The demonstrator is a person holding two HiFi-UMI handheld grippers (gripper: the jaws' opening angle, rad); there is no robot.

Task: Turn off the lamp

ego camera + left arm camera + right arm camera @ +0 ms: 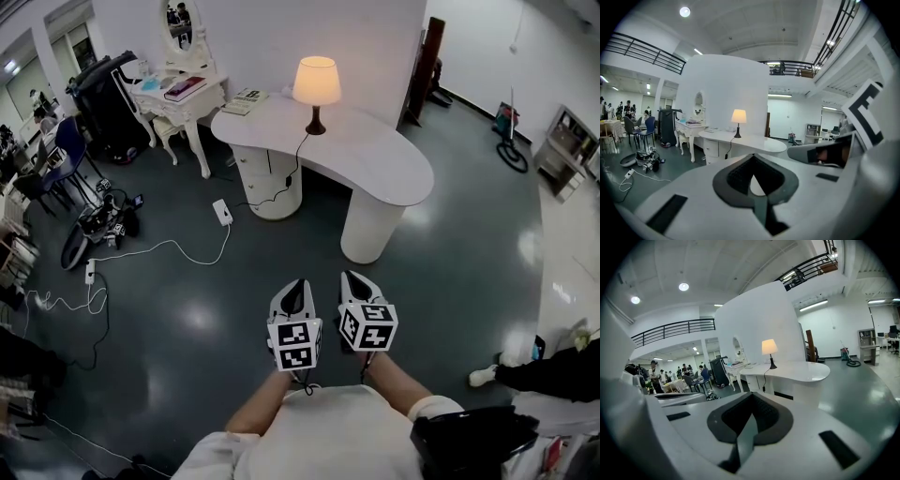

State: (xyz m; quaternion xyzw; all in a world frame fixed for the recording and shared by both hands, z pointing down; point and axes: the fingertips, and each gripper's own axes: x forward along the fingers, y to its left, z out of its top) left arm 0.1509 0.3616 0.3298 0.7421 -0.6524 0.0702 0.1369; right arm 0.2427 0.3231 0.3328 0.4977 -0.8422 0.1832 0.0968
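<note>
The lamp (316,88) is lit, with a cream shade on a dark stem. It stands on the curved white desk (380,164) at the far side of the floor. Its black cord (291,164) drops over the desk edge. Both grippers are held side by side well short of the desk, over the dark floor. My left gripper (296,285) is shut with nothing in it, and so is my right gripper (352,277). The left gripper view shows the lamp (738,117) far ahead beyond the shut left gripper (753,157). The right gripper view shows the lamp (769,348) beyond the right gripper (751,397).
A white power strip (222,211) and a trailing white cable (159,248) lie on the floor left of the desk. A white dressing table with a mirror (184,89) stands behind. Chairs and gear crowd the left edge. A person's shoe (483,376) is at the right.
</note>
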